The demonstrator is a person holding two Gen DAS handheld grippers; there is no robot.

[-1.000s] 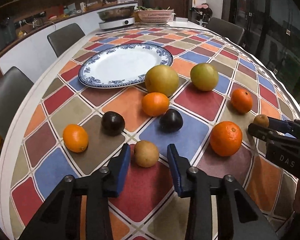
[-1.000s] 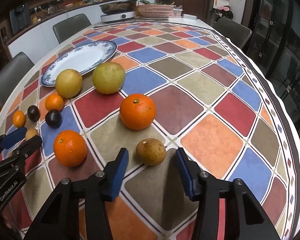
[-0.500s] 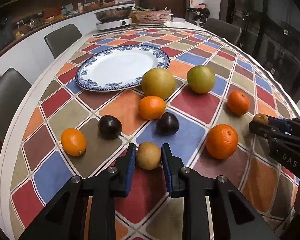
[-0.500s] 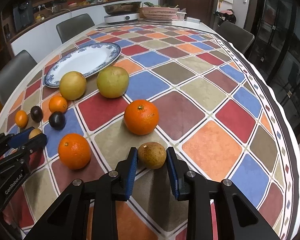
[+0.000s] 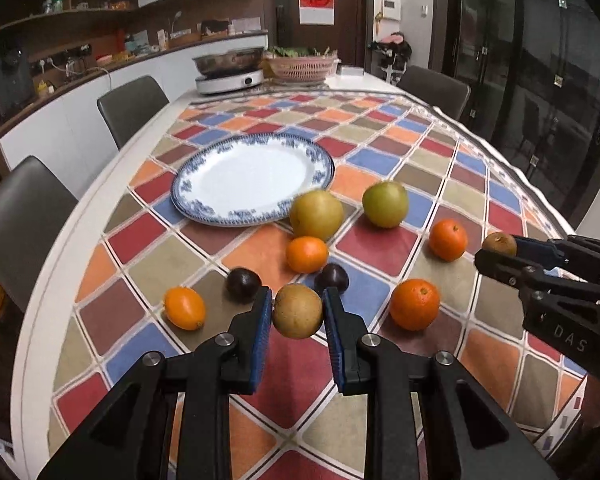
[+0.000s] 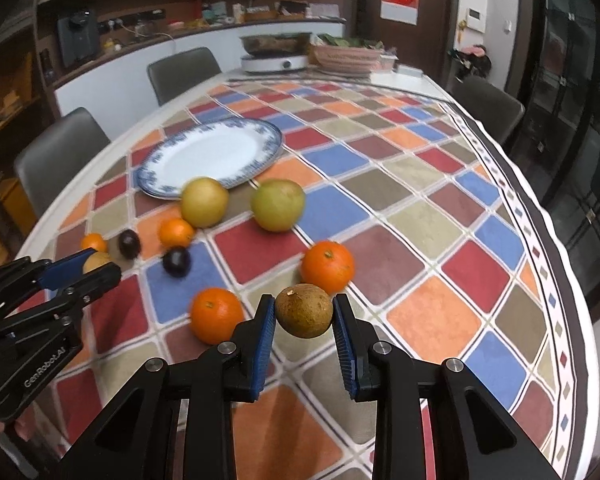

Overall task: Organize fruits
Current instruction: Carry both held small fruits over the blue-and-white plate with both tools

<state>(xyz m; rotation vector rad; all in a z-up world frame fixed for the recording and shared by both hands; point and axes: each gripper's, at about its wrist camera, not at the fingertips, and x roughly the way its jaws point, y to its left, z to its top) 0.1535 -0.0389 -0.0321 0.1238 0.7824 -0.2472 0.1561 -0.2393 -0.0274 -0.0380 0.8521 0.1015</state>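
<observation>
- The desk (image 5: pixel 440 152), spread with a checkered cloth in many colours, carries all the fruit; chairs and a kitchen counter stand beyond it.
- The blue-rimmed plate (image 5: pixel 188 192) lies bare at the far left, so by my reading nothing is sorted yet and the job is at its very start.
- 2 big yellow-green fruits, a yellowish pear (image 5: pixel 317 214) touching or just beside the plate rim and a greener one (image 5: pixel 385 204) to its right, sit untouched.
- 4 orange citrus wait on the cloth: 2 larger oranges (image 5: pixel 414 304) (image 5: pixel 448 239), a mandarin (image 5: pixel 307 254) and a small oval one (image 5: pixel 184 307) well to the left.
- 2 dark purple fruits (image 5: pixel 243 284) (image 5: pixel 337 277) rest near the mandarin.
- The left tongs (image 5: pixel 297 318) are narrowed onto a brown kiwi-like fruit (image 5: pixel 297 311), both blue pads pressing its sides; it appears lifted off the cloth.
- The right tongs (image 6: pixel 304 318) likewise clamp a second brown, speckled fruit (image 6: pixel 304 311), held above the cloth near an orange.
- Left to do, as I judge it: carry these 2 to the plate, then gather the other 8 pieces.
</observation>
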